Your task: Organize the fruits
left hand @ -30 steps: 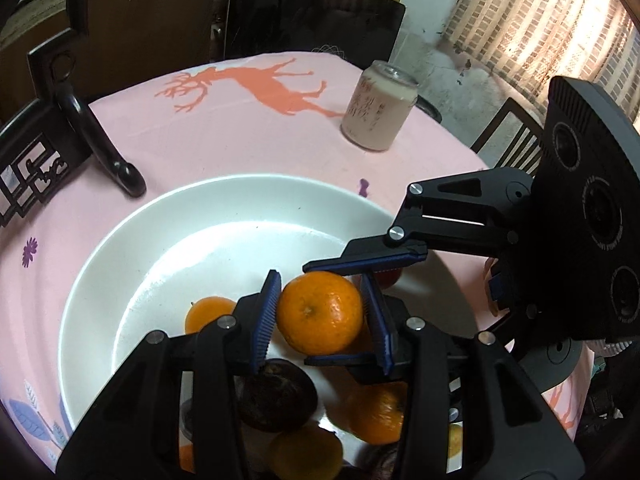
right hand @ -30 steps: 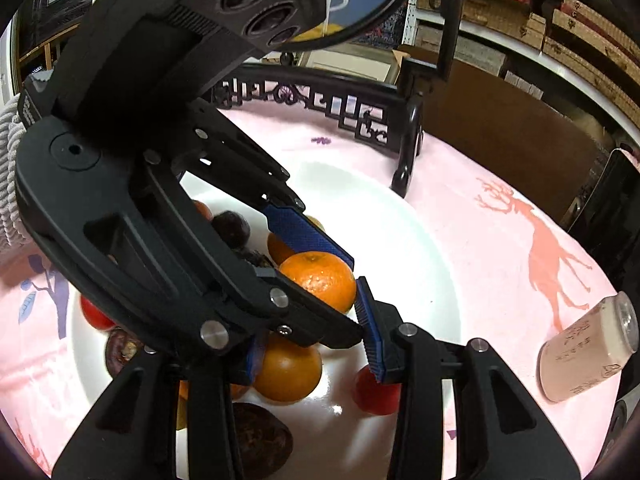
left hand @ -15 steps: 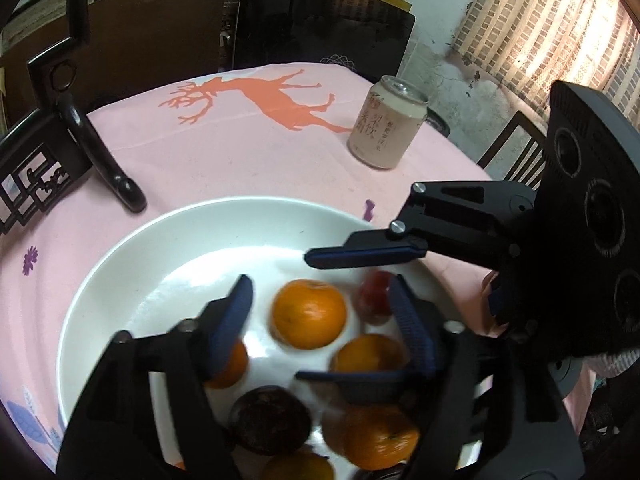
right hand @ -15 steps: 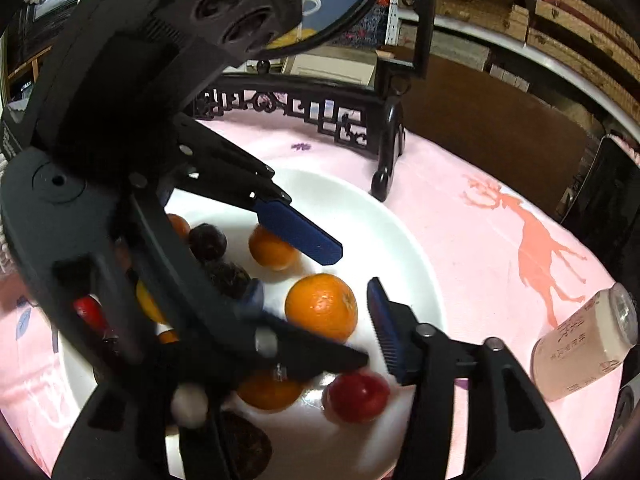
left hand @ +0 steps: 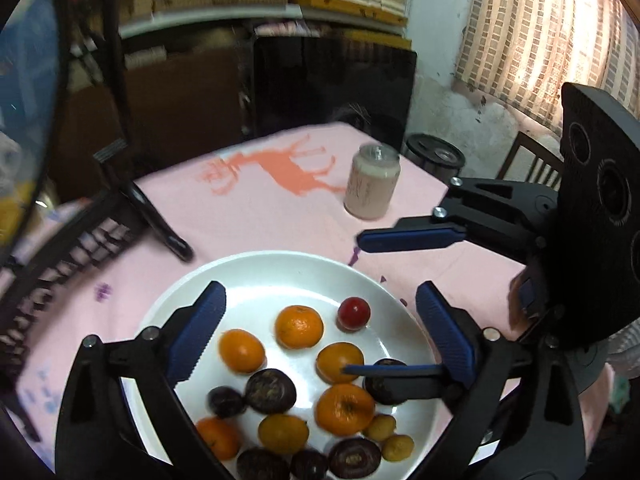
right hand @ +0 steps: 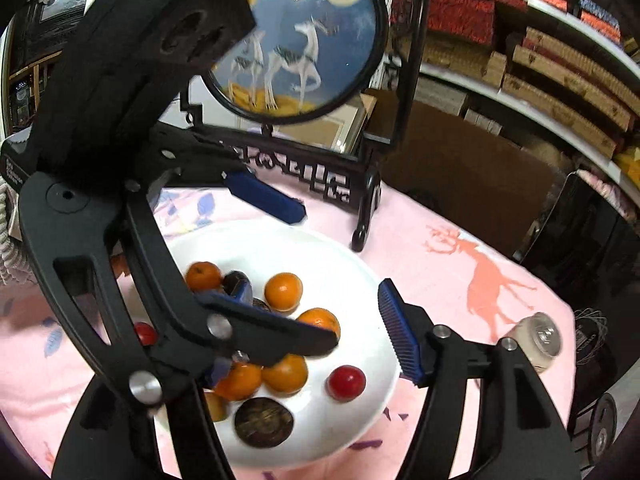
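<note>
A white bowl [left hand: 280, 268] on the pink tablecloth holds several oranges, dark purple fruits, small yellow fruits and a red fruit [left hand: 353, 312]. The orange [left hand: 299, 326] lies loose in the bowl among them. My left gripper [left hand: 320, 336] is open and empty, raised above the bowl. My right gripper [right hand: 316, 328] is open and empty too, above the bowl [right hand: 360, 272]; it also shows at the right in the left wrist view [left hand: 394, 300]. In the right wrist view the left gripper's arm covers part of the fruit, and the red fruit [right hand: 346, 382] lies near the bowl's near rim.
A pale drink can [left hand: 372, 188] stands on the cloth beyond the bowl, also in the right wrist view [right hand: 538, 340]. A black carved stand [right hand: 304, 176] with a round blue picture [right hand: 296, 40] stands at the table's far side. Chairs and shelves surround the table.
My left gripper opened and let go of the orange, which now lies in the bowl. Both grippers then rose and pulled back from the bowl.
</note>
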Action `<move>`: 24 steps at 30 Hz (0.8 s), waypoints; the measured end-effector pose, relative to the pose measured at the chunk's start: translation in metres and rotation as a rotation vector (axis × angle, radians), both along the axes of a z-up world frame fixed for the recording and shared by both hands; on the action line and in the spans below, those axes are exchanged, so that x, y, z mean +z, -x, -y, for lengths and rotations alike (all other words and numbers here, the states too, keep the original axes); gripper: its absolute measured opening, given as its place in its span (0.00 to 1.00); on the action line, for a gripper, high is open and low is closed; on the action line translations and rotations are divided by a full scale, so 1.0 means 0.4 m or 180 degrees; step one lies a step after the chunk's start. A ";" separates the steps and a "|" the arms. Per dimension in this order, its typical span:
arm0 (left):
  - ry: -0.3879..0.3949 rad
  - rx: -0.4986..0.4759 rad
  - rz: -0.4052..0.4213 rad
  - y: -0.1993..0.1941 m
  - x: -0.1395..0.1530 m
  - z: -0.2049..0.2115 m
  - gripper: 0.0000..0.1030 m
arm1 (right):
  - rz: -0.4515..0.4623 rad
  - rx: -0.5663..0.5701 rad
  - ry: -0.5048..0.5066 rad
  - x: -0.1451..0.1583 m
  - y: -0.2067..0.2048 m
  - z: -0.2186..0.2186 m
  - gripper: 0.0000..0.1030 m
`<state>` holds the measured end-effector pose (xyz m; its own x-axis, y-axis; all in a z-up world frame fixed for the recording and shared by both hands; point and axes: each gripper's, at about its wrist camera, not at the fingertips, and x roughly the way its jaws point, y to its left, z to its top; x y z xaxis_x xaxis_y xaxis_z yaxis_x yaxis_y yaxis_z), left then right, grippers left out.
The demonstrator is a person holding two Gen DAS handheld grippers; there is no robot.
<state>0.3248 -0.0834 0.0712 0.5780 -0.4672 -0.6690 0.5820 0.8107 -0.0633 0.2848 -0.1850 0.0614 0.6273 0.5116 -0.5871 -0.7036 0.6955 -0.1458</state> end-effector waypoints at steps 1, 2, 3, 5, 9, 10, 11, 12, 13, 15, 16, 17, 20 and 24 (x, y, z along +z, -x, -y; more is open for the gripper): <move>-0.0037 0.0037 0.0074 0.018 0.015 -0.002 0.95 | 0.0027 -0.0016 -0.0003 0.011 0.013 0.003 0.65; -0.0093 0.0086 0.0184 0.048 0.036 -0.003 0.95 | 0.0060 -0.0054 -0.0004 0.025 0.030 0.004 0.66; -0.0128 0.0117 0.0264 0.067 0.048 -0.005 0.95 | 0.0083 -0.0088 -0.0007 0.035 0.042 0.004 0.66; -0.0215 0.0242 0.0477 0.121 0.079 -0.008 0.96 | 0.0128 -0.0172 -0.0061 0.056 0.073 0.009 0.66; -0.0351 0.0612 0.0696 0.213 0.120 -0.024 0.98 | 0.0091 -0.0355 -0.0178 0.067 0.134 0.014 0.66; -0.0327 0.0688 0.0714 0.234 0.126 -0.034 0.98 | 0.0063 -0.0398 -0.0204 0.066 0.147 0.012 0.66; -0.0284 0.0797 0.0725 0.260 0.130 -0.046 0.98 | 0.0026 -0.0494 -0.0222 0.062 0.163 0.009 0.66; -0.0256 0.0883 0.0737 0.283 0.131 -0.055 0.98 | -0.0019 -0.0572 -0.0236 0.058 0.175 0.007 0.66; -0.0238 0.0957 0.0745 0.304 0.128 -0.064 0.98 | -0.0085 -0.0642 -0.0274 0.056 0.188 0.005 0.66; -0.0268 0.1130 0.0767 0.348 0.108 -0.073 0.98 | -0.0275 -0.0765 -0.0495 0.045 0.220 0.007 0.66; -0.0263 0.1205 0.0793 0.368 0.097 -0.079 0.98 | -0.0359 -0.0827 -0.0584 0.038 0.233 0.008 0.66; -0.0226 0.1312 0.0818 0.394 0.079 -0.090 0.98 | -0.0420 -0.0924 -0.0610 0.022 0.254 0.003 0.66; -0.0148 0.1517 0.0783 0.449 0.024 -0.113 0.98 | -0.0448 -0.1055 -0.0615 -0.018 0.305 -0.017 0.66; -0.0054 0.1724 0.0697 0.517 -0.059 -0.142 0.98 | -0.0647 -0.1217 -0.0619 -0.099 0.372 -0.040 0.66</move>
<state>0.1181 -0.0266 0.0477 0.8572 -0.0568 -0.5119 0.0824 0.9962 0.0274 0.1359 -0.1690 0.0218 0.6744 0.3789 -0.6338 -0.3924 0.9110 0.1271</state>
